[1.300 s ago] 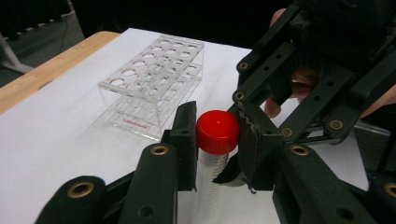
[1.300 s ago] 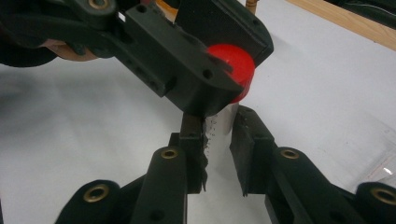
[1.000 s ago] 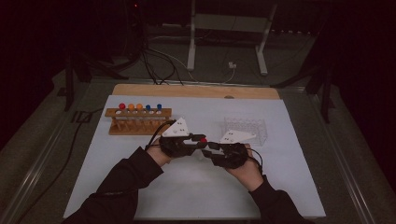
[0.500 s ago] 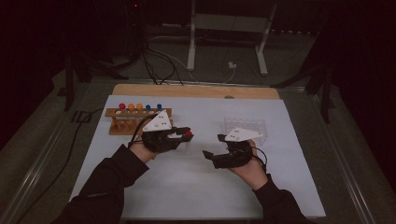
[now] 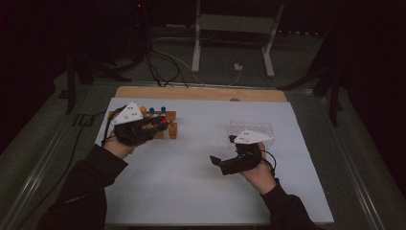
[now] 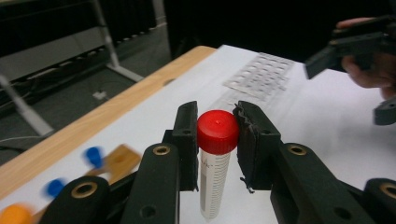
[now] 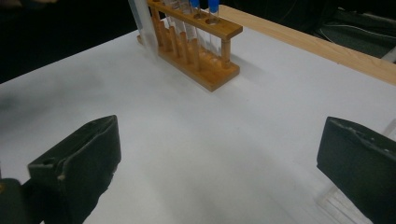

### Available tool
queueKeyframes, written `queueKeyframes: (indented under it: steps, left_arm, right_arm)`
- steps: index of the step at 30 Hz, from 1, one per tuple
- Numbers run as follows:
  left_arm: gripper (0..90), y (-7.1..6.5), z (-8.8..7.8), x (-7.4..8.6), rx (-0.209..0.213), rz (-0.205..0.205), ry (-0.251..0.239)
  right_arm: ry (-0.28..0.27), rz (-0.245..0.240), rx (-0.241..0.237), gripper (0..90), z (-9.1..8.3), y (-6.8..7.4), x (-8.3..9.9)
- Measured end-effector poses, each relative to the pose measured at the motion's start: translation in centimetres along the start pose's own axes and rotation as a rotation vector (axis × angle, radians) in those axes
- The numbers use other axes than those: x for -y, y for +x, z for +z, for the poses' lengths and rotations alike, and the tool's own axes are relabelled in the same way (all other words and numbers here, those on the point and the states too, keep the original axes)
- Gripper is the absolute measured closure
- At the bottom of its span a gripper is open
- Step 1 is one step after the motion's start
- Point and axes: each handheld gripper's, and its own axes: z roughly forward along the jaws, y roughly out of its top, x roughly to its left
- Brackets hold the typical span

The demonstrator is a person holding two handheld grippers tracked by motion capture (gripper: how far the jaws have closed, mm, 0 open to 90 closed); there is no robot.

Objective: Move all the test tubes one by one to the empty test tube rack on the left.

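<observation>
Tube point(image 6: 215, 161) gripped by left gripper point(image 6: 215, 135), held above white table point(image 5: 191, 191) near wooden rack point(image 7: 201, 56).
Clear plastic cylinder, printed graduation marks, smooth round red screw cap; black pads press both cap sides. Right gripper point(image 7: 219, 168) jaws, just opened wide, hold nothing. Rack: pale wood, blue-capped tubes upright. Clear plastic tray point(image 6: 261, 77) lies beyond.
</observation>
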Motion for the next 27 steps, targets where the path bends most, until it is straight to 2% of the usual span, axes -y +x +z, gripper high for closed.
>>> queueKeyframes:
  steps: [2, 5, 8, 14, 22, 27]
  left_arm:
    - [71.9, 0.6, -0.7, 0.0, -0.026, -0.005, -0.005]
    - [71.8, 1.9, -2.0, -0.2, -0.090, -0.011, -0.015]
    - [71.8, 3.3, -3.1, -0.3, -0.148, -0.033, -0.037]
    - [71.8, 5.8, -4.6, -0.1, -0.250, -0.069, -0.050]
    - [71.9, 8.3, -5.7, 0.8, -0.333, -0.123, -0.056]
    - [71.8, 9.4, -6.1, 1.5, -0.393, -0.140, -0.053]
  right_arm:
    - [-0.007, 0.001, -0.003, 0.0, -0.1, -0.1, 0.0]
    - [-0.009, -0.003, -0.002, 0.0, -0.2, -0.1, -0.1]
    - [-0.007, -0.007, -0.007, 0.0, -0.3, -0.1, -0.1]
    - [-0.008, -0.020, -0.022, 0.0, -0.2, 0.0, -0.1]
    - [-0.010, -0.022, -0.020, 0.0, -0.3, -0.1, -0.1]
    - [-0.014, -0.023, -0.023, 0.0, -0.4, -0.2, -0.1]
